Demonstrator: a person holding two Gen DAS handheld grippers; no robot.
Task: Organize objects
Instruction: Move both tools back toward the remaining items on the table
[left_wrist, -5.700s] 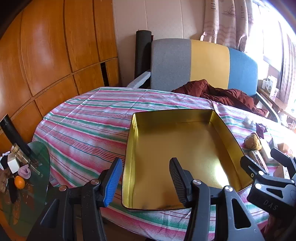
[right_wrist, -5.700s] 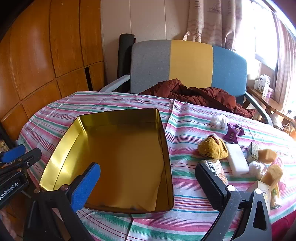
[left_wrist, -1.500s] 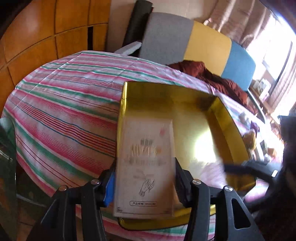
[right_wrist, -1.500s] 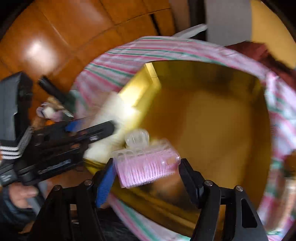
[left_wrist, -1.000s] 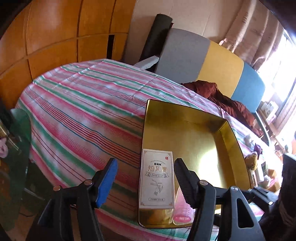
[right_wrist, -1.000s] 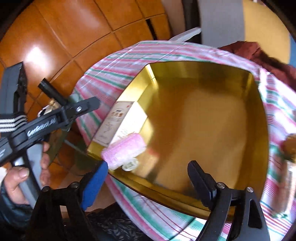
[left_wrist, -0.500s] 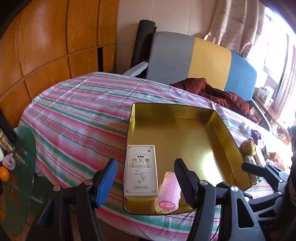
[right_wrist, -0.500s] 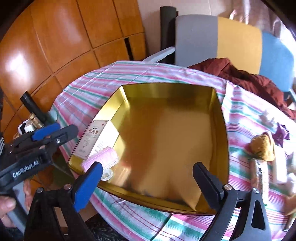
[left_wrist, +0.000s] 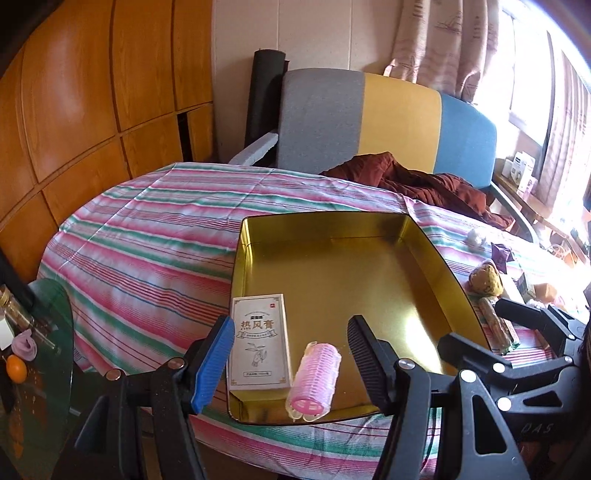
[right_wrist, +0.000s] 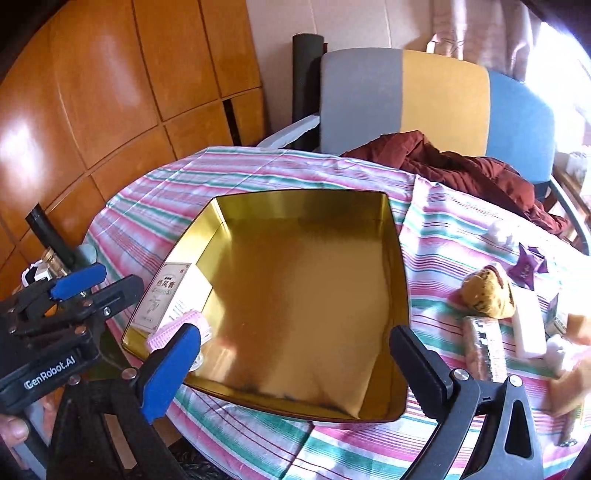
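Wood-panelled walls and a striped cloth on a round bench (left_wrist: 140, 258) frame the scene. Left gripper (left_wrist: 291, 360) hangs with jaws wide apart, holding nothing, above the near left corner of a gold tin (left_wrist: 347, 273). Inside that corner a printed carton (left_wrist: 258, 341) lies flat, a pink hair roller (left_wrist: 316, 374) just beside it. Right gripper (right_wrist: 295, 360) is likewise spread and empty. Loose items (right_wrist: 491, 291) wait on the cloth at far right; the roller may roll if the tin is nudged

Box (left_wrist: 258, 341) in the tin says "热风膏"; left gripper (right_wrist: 92, 282) body reads "GenRobot.AI". Other print's too small.
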